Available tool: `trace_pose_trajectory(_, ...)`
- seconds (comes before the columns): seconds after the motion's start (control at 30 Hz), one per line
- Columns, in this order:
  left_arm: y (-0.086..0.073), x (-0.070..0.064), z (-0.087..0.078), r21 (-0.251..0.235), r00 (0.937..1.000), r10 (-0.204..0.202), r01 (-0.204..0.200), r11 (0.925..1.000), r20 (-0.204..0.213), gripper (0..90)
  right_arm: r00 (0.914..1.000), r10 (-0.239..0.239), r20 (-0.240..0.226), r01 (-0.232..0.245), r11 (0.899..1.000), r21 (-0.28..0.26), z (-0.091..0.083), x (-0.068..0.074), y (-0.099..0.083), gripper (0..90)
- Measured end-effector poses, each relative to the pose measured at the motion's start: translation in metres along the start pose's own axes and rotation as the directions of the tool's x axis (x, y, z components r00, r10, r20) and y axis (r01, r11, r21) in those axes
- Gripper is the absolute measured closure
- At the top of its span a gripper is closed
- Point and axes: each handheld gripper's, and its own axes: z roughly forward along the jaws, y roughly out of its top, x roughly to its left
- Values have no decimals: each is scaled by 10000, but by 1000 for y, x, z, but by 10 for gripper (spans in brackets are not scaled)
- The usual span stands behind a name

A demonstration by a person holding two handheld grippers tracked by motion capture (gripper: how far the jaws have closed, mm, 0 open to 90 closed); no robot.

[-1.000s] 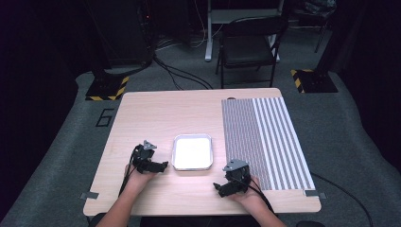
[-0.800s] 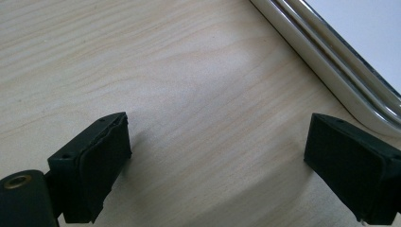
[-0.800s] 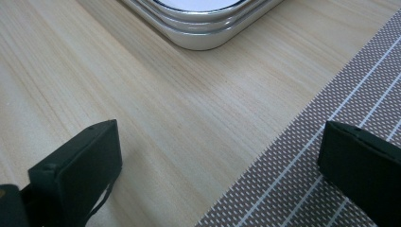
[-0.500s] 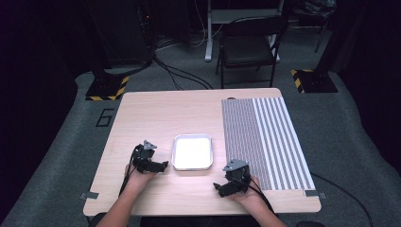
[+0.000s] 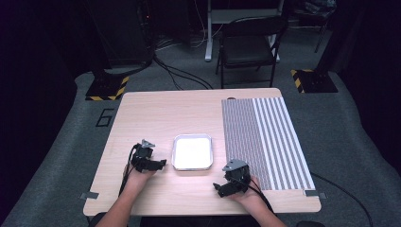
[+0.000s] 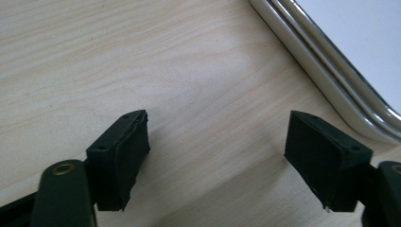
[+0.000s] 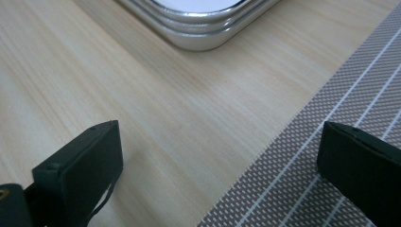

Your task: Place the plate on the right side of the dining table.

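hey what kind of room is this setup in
Probably a lab or studio for recording handling work. A wooden table stands on grey carpet, with hazard-striped stand bases, loose cables and a folding chair behind, and dark surroundings.

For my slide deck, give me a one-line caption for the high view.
Two open hand-held grippers, left and right, flank a metal tray beside a striped mat.

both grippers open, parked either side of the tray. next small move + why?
Probably ease the left gripper toward the metal tray: its jaws stand open over bare table, with the tray's rim just beyond. The right gripper sits farther back, by the striped mat.
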Motion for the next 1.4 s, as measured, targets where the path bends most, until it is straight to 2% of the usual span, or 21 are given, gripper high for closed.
trace_pose_trajectory(0.1, 0, 1, -3, -125, 9998, -185, 187, 9997, 110, 244, 9999, -33, 117, 36, 9997, -233, -3, -1, 1, 4)
trace_pose_trajectory(0.17, 0, 2, -7, -330, 9971, -607, 623, 9975, 458, 284, 9994, 345, -23, -345, 9987, -369, -7, -2, 4, 4)
trace_pose_trajectory(0.23, 0, 1, -8, -476, 9956, -754, 781, 9958, 555, 295, 9990, 447, -98, -450, 9981, -424, -9, -4, 5, 12)
trace_pose_trajectory(0.27, 0, 0, -9, -554, 9949, -758, 795, 9953, 658, 324, 9968, 768, -227, -779, 9958, -490, -13, -5, 6, 49)
trace_pose_trajectory(0.37, 0, 0, -11, -593, 9942, -738, 785, 9951, 783, 341, 9954, 906, -307, -923, 9939, -609, -15, -8, 8, 102)
trace_pose_trajectory(0.4, 0, -2, -12, -577, 9921, -901, 953, 9938, 876, 350, 9936, 1066, -378, -1093, 9908, -800, -19, -9, 10, 138)
trace_pose_trajectory(0.5, 0, -3, -15, -651, 9894, -1039, 1108, 9917, 1014, 370, 9950, 907, -417, -941, 9917, -879, -21, -10, 12, 174)
trace_pose_trajectory(0.6, 0, -4, -17, -715, 9881, -1084, 1166, 9906, 1089, 394, 9943, 951, -485, -994, 9905, -950, -23, -10, 12, 192)
trace_pose_trajectory(0.7, 0, -4, -20, -860, 9854, -1166, 1277, 9881, 1236, 413, 9957, 844, -383, -882, 9902, -1088, -27, -10, 14, 253)
trace_pose_trajectory(0.77, 0, -5, -20, -882, 9856, -1161, 1274, 9879, 1231, 415, 9944, 974, -400, -1012, 9890, -1083, -29, -10, 15, 320)
trace_pose_trajectory(0.87, 1, -5, -21, -853, 9828, -1196, 1324, 9875, 1410, 425, 9933, 1075, -422, -1115, 9881, -1063, -31, -13, 17, 352)
trace_pose_trajectory(0.9, 1, -5, -21, -903, 9819, -1232, 1370, 9864, 1442, 425, 9913, 1223, -479, -1267, 9865, -1033, -32, -14, 18, 357)
trace_pose_trajectory(0.93, 1, -6, -22, -952, 9774, -1368, 1534, 9836, 1610, 426, 9848, 1635, -592, -1686, 9810, -958, -32, -18, 20, 371)
trace_pose_trajectory(1.0, 1, -6, -22, -1009, 9769, -1390, 1566, 9825, 1623, 429, 9821, 1773, -637, -1828, 9786, -941, -33, -19, 20, 379)
trace_pose_trajectory(1.1, 0, -6, -23, -1014, 9740, -1397, 1595, 9820, 1784, 456, 9672, 2397, -839, -2470, 9647, -912, -36, -28, 22, 413)
trace_pose_trajectory(1.13, 0, -6, -24, -1034, 9738, -1390, 1593, 9818, 1800, 461, 9649, 2482, -853, -2555, 9627, -892, -36, -29, 22, 417)
trace_pose_trajectory(1.27, -1, -7, -24, -1139, 9751, -1318, 1536, 9816, 1785, 472, 9639, 2578, -670, -2628, 9613, -822, -35, -32, 23, 432)
trace_pose_trajectory(1.33, -1, -6, -24, -1185, 9724, -1373, 1613, 9798, 1889, 478, 9644, 2578, -597, -2623, 9610, -881, -35, -33, 26, 432)
trace_pose_trajectory(1.4, -3, -4, -26, -1381, 9645, -1546, 1866, 9727, 2140, 504, 9622, 2658, -598, -2707, 9576, -987, -34, -34, 29, 432)
